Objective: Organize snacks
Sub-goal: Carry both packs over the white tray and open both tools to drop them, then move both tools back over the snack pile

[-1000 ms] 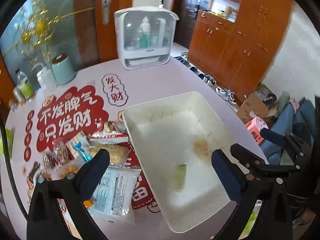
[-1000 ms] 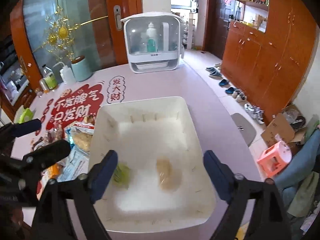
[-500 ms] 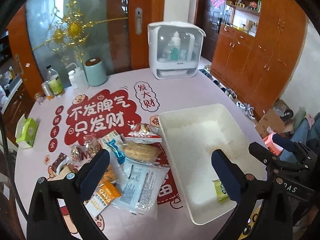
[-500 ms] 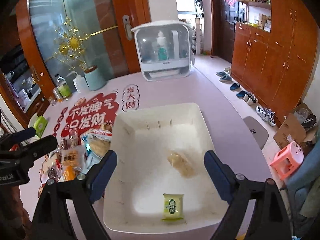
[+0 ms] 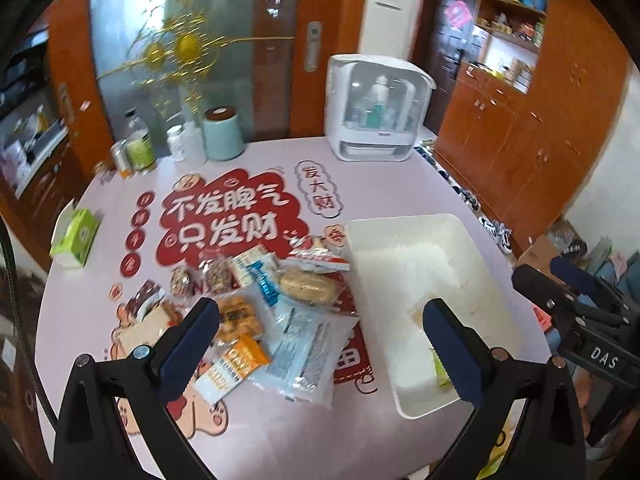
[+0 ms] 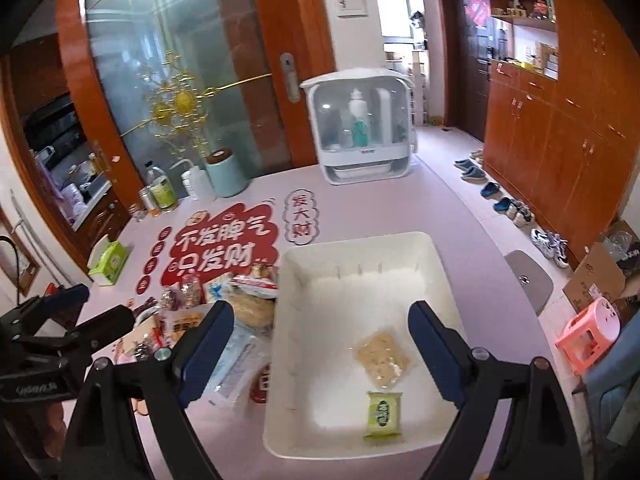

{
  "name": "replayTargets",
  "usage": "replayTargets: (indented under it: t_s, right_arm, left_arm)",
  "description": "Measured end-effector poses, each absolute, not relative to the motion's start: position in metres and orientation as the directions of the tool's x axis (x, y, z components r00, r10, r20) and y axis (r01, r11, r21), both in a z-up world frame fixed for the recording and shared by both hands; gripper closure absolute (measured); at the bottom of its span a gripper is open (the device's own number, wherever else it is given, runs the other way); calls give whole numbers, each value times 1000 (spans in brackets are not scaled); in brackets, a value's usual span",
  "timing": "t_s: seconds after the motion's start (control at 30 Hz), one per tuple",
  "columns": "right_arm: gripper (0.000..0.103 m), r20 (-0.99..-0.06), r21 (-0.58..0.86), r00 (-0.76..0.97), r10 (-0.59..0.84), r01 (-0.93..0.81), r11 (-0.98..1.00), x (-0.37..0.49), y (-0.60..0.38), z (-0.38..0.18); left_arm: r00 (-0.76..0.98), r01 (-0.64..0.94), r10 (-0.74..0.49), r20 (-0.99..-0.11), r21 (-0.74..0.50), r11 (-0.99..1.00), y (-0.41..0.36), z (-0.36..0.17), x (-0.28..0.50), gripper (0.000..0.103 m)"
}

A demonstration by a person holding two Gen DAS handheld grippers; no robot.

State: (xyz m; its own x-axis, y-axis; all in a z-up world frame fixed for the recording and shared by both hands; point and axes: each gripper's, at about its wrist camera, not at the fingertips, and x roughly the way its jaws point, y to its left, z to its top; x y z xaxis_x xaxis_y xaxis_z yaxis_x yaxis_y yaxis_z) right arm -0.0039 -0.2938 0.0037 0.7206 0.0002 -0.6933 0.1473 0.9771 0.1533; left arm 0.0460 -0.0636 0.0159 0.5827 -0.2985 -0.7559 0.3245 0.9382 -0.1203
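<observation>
Left wrist view: the left tool hangs released and empty above the pile of snack packets on the pink tabletop, its fingers wide apart, with the white bin just right of the pile. In the right wrist view the right tool is likewise spread and holds nothing, poised over the bin, where a green packet and a clear bag of pale biscuits lie between and below its fingertips, near the bin's near end.
</observation>
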Motion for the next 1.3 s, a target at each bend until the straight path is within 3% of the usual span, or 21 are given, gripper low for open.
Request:
replayTargets:
  t_s: [0.33,0.73,0.97,1.3]
  right_arm:
    - [13,-666,108,745,34,51,993,-1,-228,17]
    - [13,-620,129,771,146,-84,988,9,-147,33]
    - [13,-664,147,724,187,-119,982,25,-102,20]
    - [14,-805,150,584,107,25,988,64,-71,-49]
  left_arm:
    - [656,192,-225,-720,-130,973,33,36,36,2]
    - [777,6,-34,-628,-47,999,152,67,35,2]
    - [787,-4,15,-617,18,1000,188,60,51,2]
    - [676,152,-52,-735,70,986,202,-23,114,2]
